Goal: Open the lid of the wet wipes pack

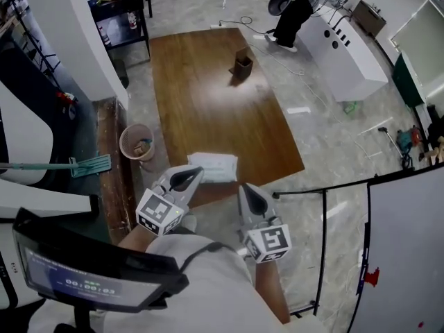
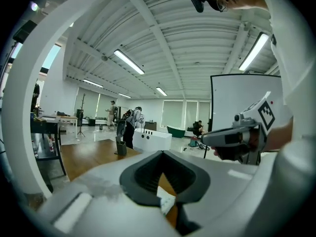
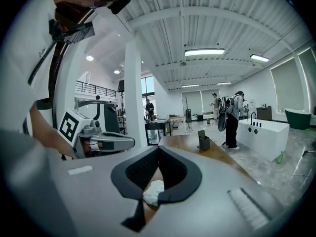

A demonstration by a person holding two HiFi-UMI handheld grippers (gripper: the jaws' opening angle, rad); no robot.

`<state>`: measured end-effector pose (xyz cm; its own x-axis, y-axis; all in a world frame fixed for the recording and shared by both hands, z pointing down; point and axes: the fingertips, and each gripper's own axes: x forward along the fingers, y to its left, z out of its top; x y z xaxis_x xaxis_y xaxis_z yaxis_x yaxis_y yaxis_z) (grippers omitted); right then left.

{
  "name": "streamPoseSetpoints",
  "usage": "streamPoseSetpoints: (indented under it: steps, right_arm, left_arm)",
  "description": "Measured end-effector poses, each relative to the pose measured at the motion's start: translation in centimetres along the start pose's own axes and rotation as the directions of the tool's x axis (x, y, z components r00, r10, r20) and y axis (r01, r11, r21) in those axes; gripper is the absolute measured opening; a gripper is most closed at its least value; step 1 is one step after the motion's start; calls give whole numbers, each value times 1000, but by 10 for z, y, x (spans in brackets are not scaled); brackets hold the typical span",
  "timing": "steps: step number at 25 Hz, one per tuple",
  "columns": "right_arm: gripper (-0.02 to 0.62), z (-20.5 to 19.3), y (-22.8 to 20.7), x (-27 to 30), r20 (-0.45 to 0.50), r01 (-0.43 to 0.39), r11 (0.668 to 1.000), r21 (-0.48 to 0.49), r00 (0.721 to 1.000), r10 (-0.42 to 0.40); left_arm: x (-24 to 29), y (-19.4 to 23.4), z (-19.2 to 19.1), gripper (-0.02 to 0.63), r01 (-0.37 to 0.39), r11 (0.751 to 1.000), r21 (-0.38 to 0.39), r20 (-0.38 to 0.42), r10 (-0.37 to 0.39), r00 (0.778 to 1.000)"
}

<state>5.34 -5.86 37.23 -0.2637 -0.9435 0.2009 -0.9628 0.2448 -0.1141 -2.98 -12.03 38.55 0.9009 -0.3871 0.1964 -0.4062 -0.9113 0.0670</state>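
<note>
1. Long brown wooden counter (image 1: 208, 89), stretching away in the head view. Near edge partly hidden behind both tools.
2. White panel (image 1: 406, 248) on a black frame at lower right, cut off by the picture's edges.
3. Person (image 1: 293, 12) beyond the counter's far end, bent forward, cut off at the top edge of the head view.
4. Left tool (image 1: 198, 172), low over the counter's near end, jaws closed on each other with nothing between the pads. Tip overlapping the left end of the pack in the head view; touching or not, impossible to tell.
5. Right tool (image 1: 244, 189), just right of the pack and nearer the camera, jaws likewise closed and empty.
6. Wet wipes pack (image 1: 214, 166), white, flat on the counter's near end, just ahead of the two tips. Lid too small and blurred to make out, so open or shut unclear. No more than a pale sliver of the wet wipes pack (image 2: 167, 201) past the closed pads in the left gripper view, and the same (image 3: 154, 191) in the right gripper view.
7. Bucket (image 1: 137, 142) on the floor left of the counter, contents indistinct.
8. Dark holder (image 1: 243, 64), upright near the counter's far end, contents hidden.
</note>
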Motion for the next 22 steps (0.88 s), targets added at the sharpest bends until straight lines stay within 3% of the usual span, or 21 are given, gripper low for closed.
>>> streamPoseSetpoints:
  steps: [11, 22]
  right_arm:
    - [8, -25, -7, 48, -78, 6, 1000, 7, 997, -6]
    - [8, -43, -13, 76, -121, -80, 995, -56, 990, 73]
  left_arm:
    - [28, 24, -41, 2, 73, 997, 39, -83, -70, 994]
    - [42, 23, -54, 3, 6, 998, 61, -119, 1, 993]
